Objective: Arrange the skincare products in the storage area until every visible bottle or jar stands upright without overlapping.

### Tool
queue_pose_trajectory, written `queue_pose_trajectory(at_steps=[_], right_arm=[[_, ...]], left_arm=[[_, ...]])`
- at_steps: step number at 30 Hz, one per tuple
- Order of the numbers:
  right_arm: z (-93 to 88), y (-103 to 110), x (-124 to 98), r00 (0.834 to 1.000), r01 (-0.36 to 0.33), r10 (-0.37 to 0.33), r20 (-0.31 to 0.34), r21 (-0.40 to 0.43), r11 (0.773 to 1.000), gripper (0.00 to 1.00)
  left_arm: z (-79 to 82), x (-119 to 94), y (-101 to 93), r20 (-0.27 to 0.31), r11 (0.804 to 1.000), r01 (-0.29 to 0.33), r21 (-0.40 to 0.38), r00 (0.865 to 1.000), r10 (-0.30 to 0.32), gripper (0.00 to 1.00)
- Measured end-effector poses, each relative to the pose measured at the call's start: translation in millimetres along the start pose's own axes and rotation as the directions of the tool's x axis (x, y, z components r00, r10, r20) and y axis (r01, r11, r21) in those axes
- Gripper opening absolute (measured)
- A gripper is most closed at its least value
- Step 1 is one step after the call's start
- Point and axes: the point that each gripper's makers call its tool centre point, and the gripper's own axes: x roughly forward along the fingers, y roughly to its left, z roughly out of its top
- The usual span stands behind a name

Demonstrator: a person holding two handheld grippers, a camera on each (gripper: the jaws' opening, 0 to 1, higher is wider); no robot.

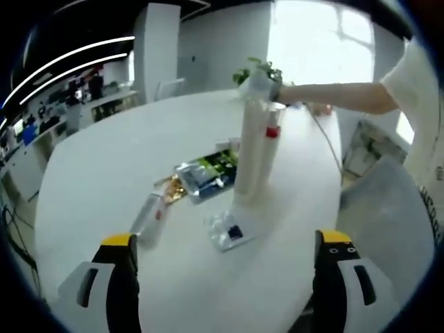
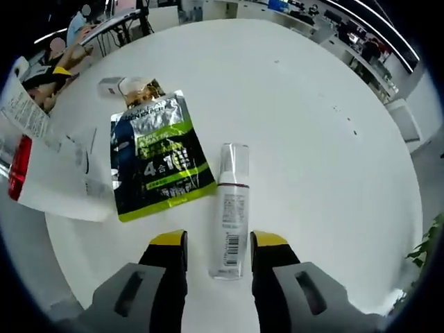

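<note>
The work stood at picking up a fallen bottle, as I judged it. On the round white table (image 2: 312,104) a slim spray bottle (image 2: 231,211) lay flat on its side, clear cap pointing away from the right gripper (image 2: 218,250) and its barcoded base lying between that gripper's two yellow-tipped jaws. The jaws stood a little apart on either side of the base, close to it but, as far as I could see, not yet pressing on it. Just beside the bottle lay a silver and green pouch (image 2: 158,156), flat, with a small box (image 2: 111,86) past its far end. From the left gripper view the same bottle (image 1: 149,218) lay near the table's near edge, and farther in two tall white tubes (image 1: 253,149) already stood upright, close together, one with a red band, a gloved hand (image 1: 258,87) resting at their tops. A small clear packet (image 1: 227,230) lay flat between the bottle and the tubes. The left gripper (image 1: 229,267) hung wide open over the near part of the table, holding nothing. So the tubes seemed done and the bottle was the piece left lying. The next move, to my mind, called for the right jaws to close on the bottle, then swing it up onto its base in a bare spot clear of the pouch and tubes. The bottle looked smooth and round, so it might roll or slip if gripped off centre.
</note>
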Motion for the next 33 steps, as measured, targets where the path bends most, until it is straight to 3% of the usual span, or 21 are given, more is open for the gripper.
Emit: queue_pose_trajectory(at_steps=[18,26,33], right_arm=[[4.6,-11.3,9.6,0.998,-0.034,0.034,-0.06,-0.011,0.999,0.28],[4.3,-11.9,9.7,0.996,-0.034,0.031,-0.086,-0.033,0.999,0.28],[5.6,-13.0,11.3,0.994,-0.036,0.034,-0.102,-0.014,0.999,0.22]], left_arm=[[-1.7,0.3,6.4,0.011,1.0,-0.003,-0.009,1.0,0.004,0.99],[-1.9,7.2,-1.5,-0.002,1.0,0.021,0.0,1.0,-0.021,0.99],[6.3,12.1,-9.7,0.027,1.0,0.028,0.013,0.999,-0.029,0.96]])
